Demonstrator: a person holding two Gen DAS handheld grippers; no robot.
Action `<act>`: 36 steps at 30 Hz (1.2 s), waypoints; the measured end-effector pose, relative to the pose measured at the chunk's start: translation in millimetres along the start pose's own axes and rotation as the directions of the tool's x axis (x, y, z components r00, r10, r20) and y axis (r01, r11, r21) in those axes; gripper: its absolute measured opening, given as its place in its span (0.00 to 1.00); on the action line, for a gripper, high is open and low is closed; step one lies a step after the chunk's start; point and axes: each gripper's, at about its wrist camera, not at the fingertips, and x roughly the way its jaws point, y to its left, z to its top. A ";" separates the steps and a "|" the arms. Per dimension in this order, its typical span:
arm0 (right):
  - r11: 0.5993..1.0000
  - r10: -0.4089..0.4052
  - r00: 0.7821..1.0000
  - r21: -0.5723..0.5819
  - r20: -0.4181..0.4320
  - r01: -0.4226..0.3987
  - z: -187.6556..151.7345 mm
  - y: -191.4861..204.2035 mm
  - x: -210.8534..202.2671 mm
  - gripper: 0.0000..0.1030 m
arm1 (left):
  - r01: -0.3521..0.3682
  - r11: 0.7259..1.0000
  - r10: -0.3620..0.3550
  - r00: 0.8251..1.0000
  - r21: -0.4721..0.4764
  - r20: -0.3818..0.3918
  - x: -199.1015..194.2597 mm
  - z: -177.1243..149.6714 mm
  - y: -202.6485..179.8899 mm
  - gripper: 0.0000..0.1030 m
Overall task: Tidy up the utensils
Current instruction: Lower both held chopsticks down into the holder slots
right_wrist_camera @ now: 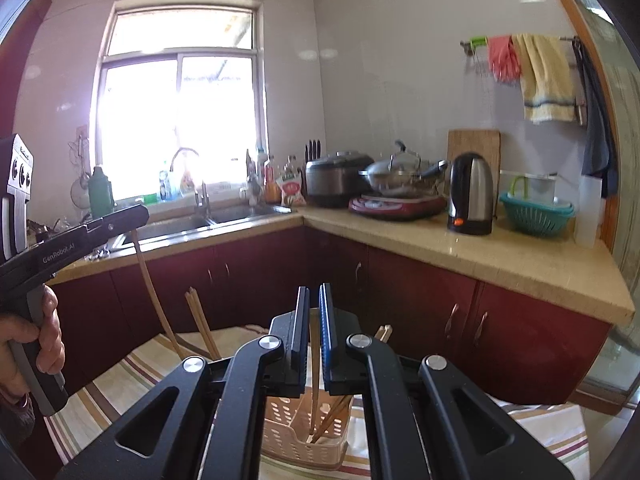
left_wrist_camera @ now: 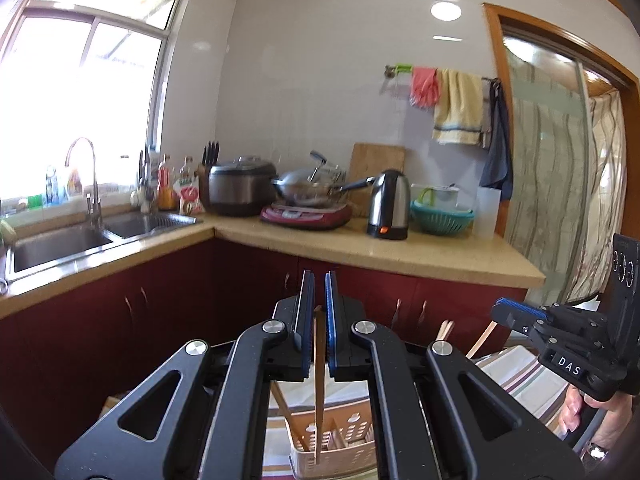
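The left gripper (left_wrist_camera: 319,316) has its jaws pressed in on a single wooden chopstick (left_wrist_camera: 319,384), which hangs nearly upright from between the blue pads, its lower end reaching down into the beige perforated utensil basket (left_wrist_camera: 340,452) directly below the jaws. The right gripper (right_wrist_camera: 314,324) is likewise pinching a chopstick of its own (right_wrist_camera: 315,376), held close to vertical, with its tip down inside the same basket (right_wrist_camera: 288,436), where several other chopsticks (right_wrist_camera: 332,416) already lean at a slant. The basket stands on a striped cloth (right_wrist_camera: 120,380) spread under both grippers. Seen from the left wrist, the right gripper (left_wrist_camera: 516,312) sits off to the right of the jaws, gripped by a hand (left_wrist_camera: 576,412); seen from the right wrist, the left gripper (right_wrist_camera: 132,216) is off to the left, with its chopstick (right_wrist_camera: 154,300) trailing down from it and a hand (right_wrist_camera: 40,340) around its grip. Beyond the jaws, well apart from the basket, runs a beige L-shaped worktop (left_wrist_camera: 400,252) over dark red cabinets (left_wrist_camera: 160,304), carrying a steel sink (left_wrist_camera: 80,236), a rice cooker (left_wrist_camera: 240,188), a wok (left_wrist_camera: 308,188), an electric kettle (left_wrist_camera: 390,204) and a teal colander (left_wrist_camera: 442,218). A yellow towel (left_wrist_camera: 458,108) and pink gloves (left_wrist_camera: 424,86) hang on the wall above.
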 end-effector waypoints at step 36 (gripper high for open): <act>1.000 -0.025 0.997 0.004 -0.076 0.025 -16.5 -10.4 42.0 0.06 | -0.034 0.999 0.034 0.999 0.004 -0.031 7.2 -8.4 25.1 0.06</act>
